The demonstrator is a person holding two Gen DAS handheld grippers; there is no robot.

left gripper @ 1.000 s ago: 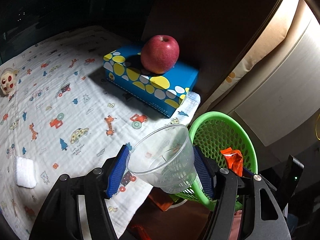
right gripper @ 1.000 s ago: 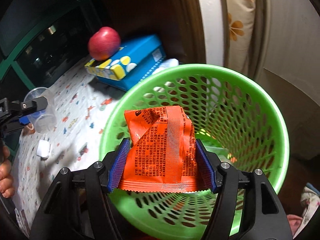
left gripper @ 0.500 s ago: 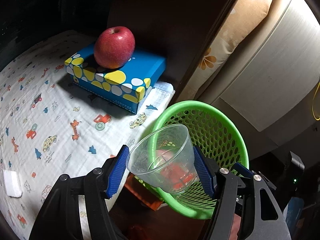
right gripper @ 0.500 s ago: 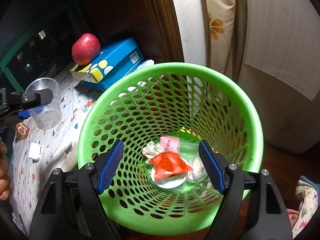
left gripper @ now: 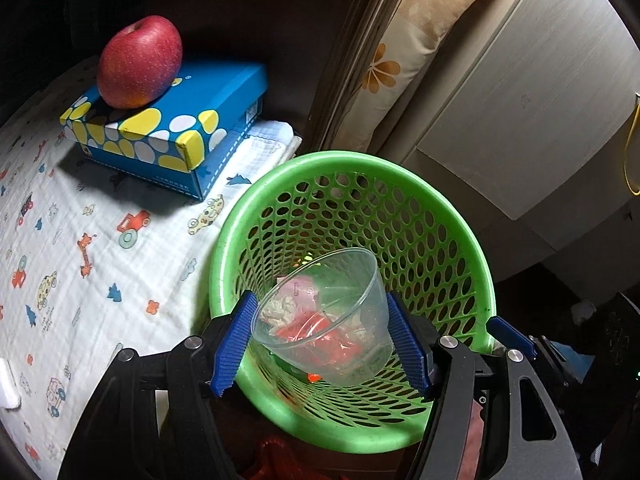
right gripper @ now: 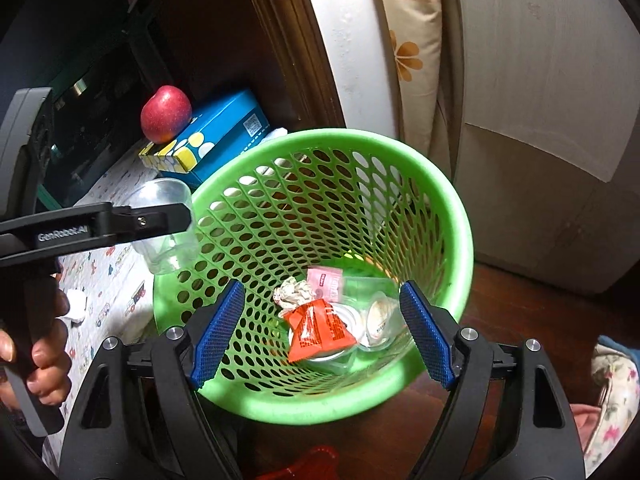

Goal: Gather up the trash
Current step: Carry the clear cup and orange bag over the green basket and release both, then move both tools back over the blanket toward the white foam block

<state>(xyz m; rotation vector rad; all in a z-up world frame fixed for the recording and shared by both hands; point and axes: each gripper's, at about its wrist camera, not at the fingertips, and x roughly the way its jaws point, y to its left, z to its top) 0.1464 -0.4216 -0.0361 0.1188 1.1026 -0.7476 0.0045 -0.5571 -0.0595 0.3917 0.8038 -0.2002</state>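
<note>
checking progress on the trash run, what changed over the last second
The right gripper let go of the orange wrapper, which fell into the green basket; its jaws are now open and empty. The left gripper, clamped on the clear plastic cup throughout, carried it from over the printed cloth to above the basket. The apple stayed on the blue box.
</note>
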